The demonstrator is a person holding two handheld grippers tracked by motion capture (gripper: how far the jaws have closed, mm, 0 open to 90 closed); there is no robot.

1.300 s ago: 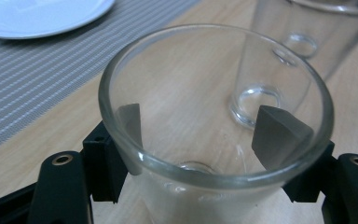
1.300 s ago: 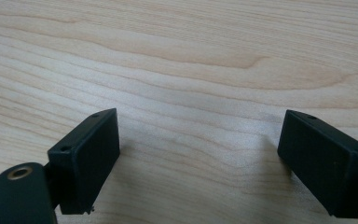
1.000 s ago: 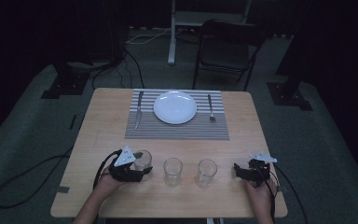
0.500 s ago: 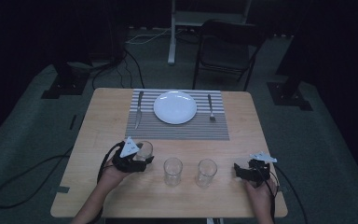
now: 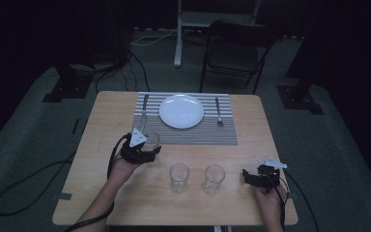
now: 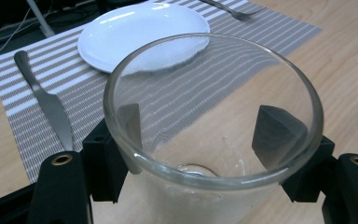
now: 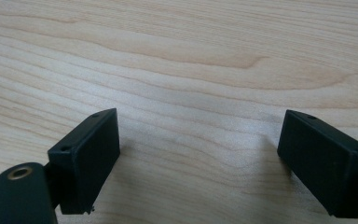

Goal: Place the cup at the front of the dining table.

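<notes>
Left gripper view, glass (image 6: 214,126) base cut off, left gripper (image 6: 200,135) clamping it

A clear drinking glass (image 5: 150,143) is seen upright and empty, its round rim wider than its thick base. It is clamped on both sides by the pads of the left tool (image 5: 145,150), at about the 9 o'clock part of the desk (image 5: 251,145), just off the striped placemat's near left corner. Through its wall in the left gripper view, the glass (image 6: 213,130) shows both pads pressed against it.
</notes>
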